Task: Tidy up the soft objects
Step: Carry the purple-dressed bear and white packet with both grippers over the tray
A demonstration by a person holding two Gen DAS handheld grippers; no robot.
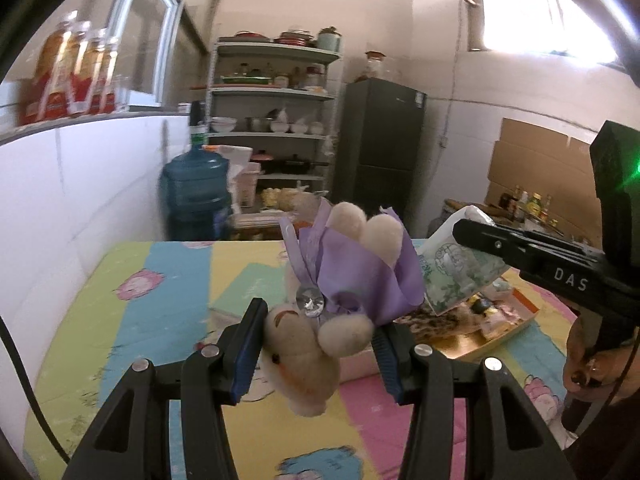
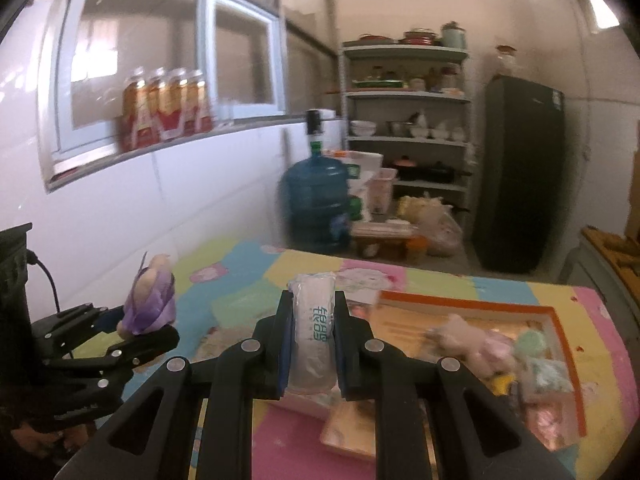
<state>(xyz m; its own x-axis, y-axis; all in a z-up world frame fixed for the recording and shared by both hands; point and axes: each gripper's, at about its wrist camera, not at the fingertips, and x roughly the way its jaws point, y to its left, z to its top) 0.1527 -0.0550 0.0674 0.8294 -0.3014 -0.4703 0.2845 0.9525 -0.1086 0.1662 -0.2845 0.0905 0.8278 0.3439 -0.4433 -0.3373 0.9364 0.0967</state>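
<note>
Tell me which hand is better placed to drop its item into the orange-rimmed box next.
Right, probably. Its tongs, shut on the plastic-wrapped tissue pack, sit nearer the orange-rimmed cardboard box. The left tongs, gripping the beige plush bunny in purple cloth, are on the far side from it.

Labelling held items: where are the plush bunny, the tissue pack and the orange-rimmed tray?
plush bunny (image 1: pixel 298 354): left wrist view, its head.
tissue pack (image 2: pixel 314 332): right wrist view, printed wrapper.
orange-rimmed tray (image 2: pixel 460 305): right wrist view, far rim.
</note>
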